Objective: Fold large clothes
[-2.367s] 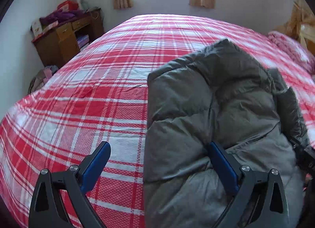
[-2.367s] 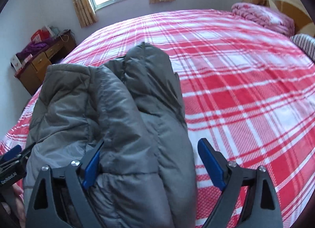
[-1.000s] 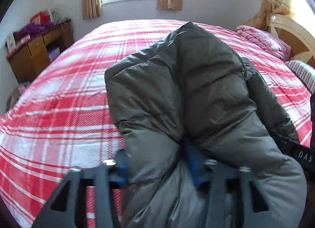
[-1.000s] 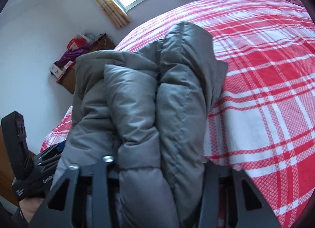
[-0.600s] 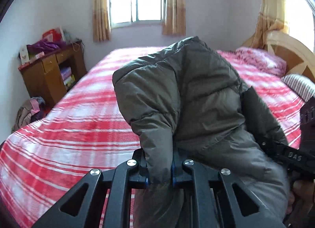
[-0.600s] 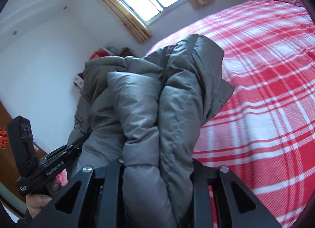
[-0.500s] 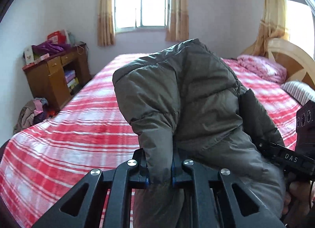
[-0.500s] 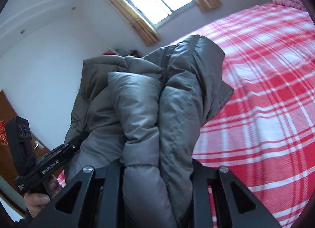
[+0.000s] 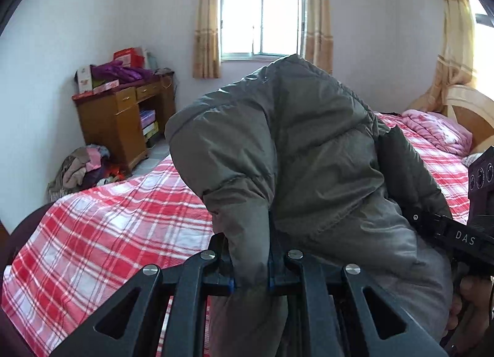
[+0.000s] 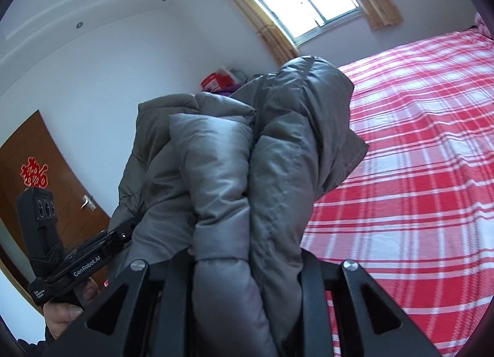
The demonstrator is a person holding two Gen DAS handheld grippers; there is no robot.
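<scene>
A bulky gray puffer jacket [image 9: 308, 153], folded into thick quilted layers, hangs in the air above a bed covered with a red-and-white plaid sheet [image 9: 102, 233], held up from both sides. The left tongs [image 9: 249, 276] are clamped tight on a narrow fold of the jacket's padded edge, their blue-lined jaws pressed close against the fabric from either side. The right tongs [image 10: 247, 261] are closed on a much thicker bundle of the jacket [image 10: 247, 153], two stacked rolls of padding squeezed between the black arms; the fingertips themselves are buried under the cloth. In the left wrist view the other tool's black body, lettered "DAS", juts in at the right edge beside the jacket; in the right wrist view the left tool, marked "GenRobot.AI", shows at lower left with the person's left hand [image 10: 64, 317] wrapped around its handle. Behind the jacket, a curtained window [image 9: 262, 20] lights the far wall. A wooden desk [image 9: 120, 122] piled with boxes and purple cloth stands by the left wall, a heap of clothes [image 9: 83, 168] on the floor next to it. A pink quilt [image 9: 438, 131] lies by the wooden headboard [image 9: 469, 110]. A brown door [image 10: 40, 178] bearing a red paper ornament shows in the right wrist view.
</scene>
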